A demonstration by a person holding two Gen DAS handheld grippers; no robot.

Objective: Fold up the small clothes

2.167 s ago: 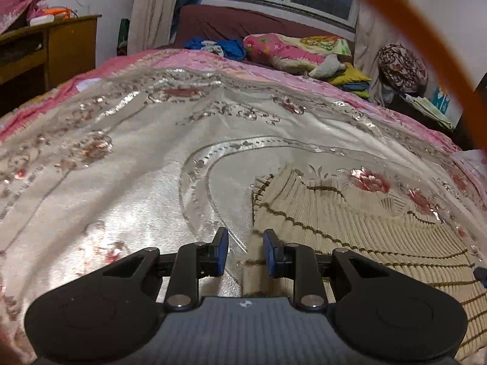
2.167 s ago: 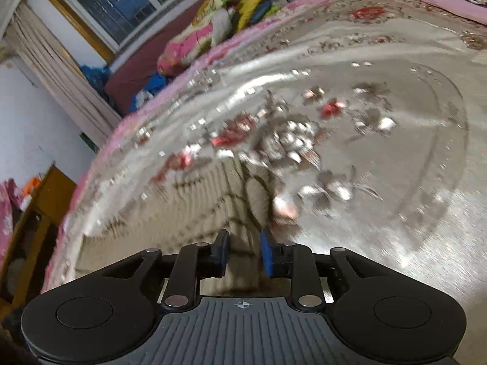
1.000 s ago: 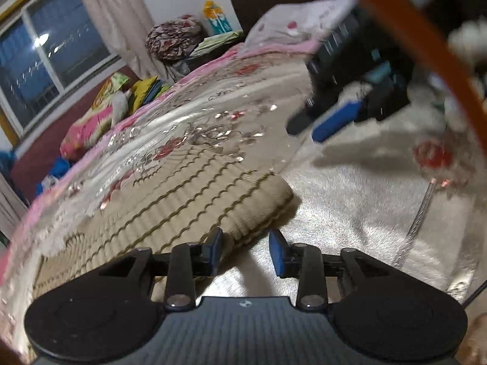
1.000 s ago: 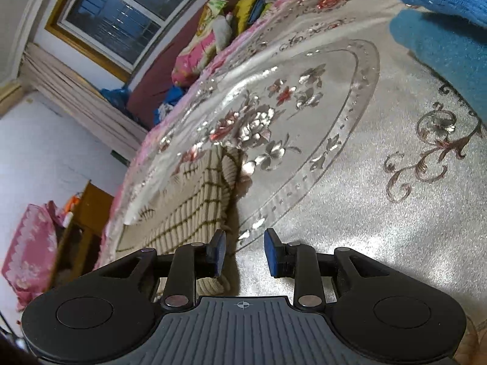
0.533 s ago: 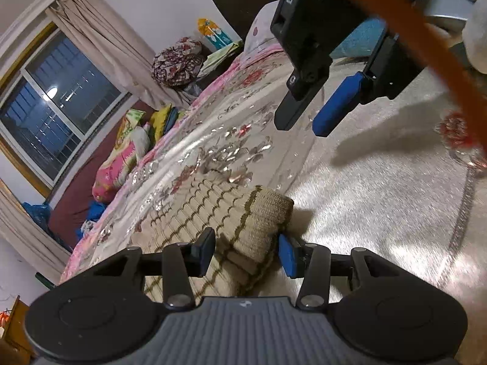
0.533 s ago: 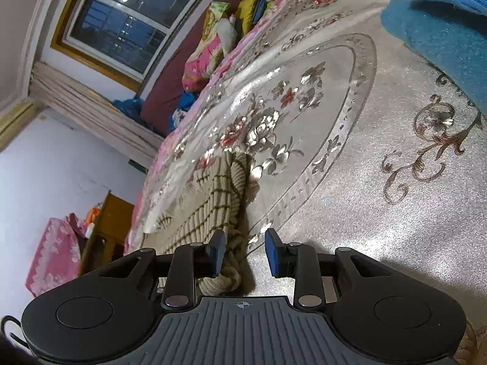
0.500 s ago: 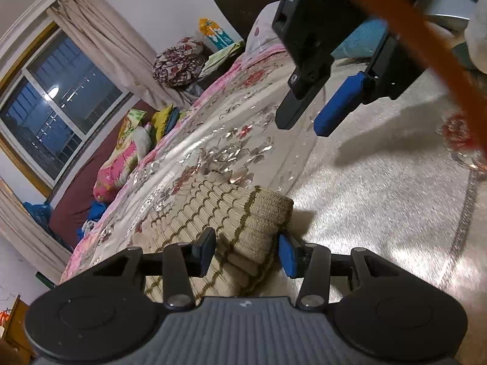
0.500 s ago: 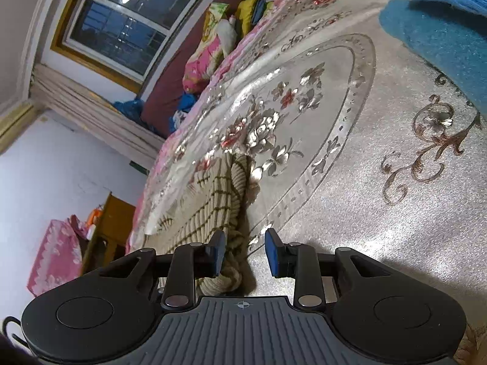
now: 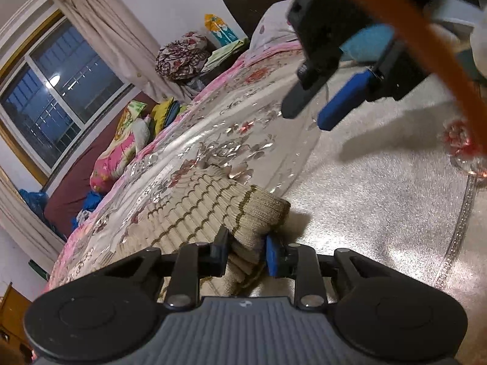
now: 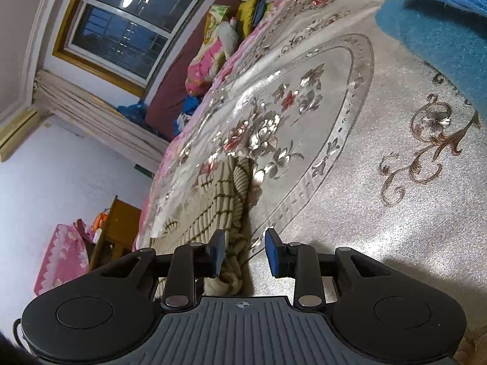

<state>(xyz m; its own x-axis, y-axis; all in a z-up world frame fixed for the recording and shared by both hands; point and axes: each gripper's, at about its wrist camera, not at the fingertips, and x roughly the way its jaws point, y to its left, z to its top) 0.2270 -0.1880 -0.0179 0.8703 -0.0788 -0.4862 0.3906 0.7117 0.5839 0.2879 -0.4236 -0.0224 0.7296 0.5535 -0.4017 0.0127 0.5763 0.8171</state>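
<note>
Beige ribbed garment (image 9: 194, 210) stretches lengthwise toward the window, left gripper (image 9: 247, 251) clamping its folded end, right gripper (image 10: 245, 253) fingers parted

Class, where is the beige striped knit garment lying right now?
In the left wrist view the beige striped knit garment lies on the silvery floral bedspread, its folded end between the left gripper fingers, with the right gripper hovering beyond it.

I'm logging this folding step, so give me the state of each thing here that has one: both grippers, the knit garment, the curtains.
Left gripper: fingers closed on the garment's folded edge.
Right gripper: open, holding nothing, garment edge beside its left finger.
Beige knit garment with brown stripes: folded over, lying on the bed.
Cream window curtains: drawn aside.
</note>
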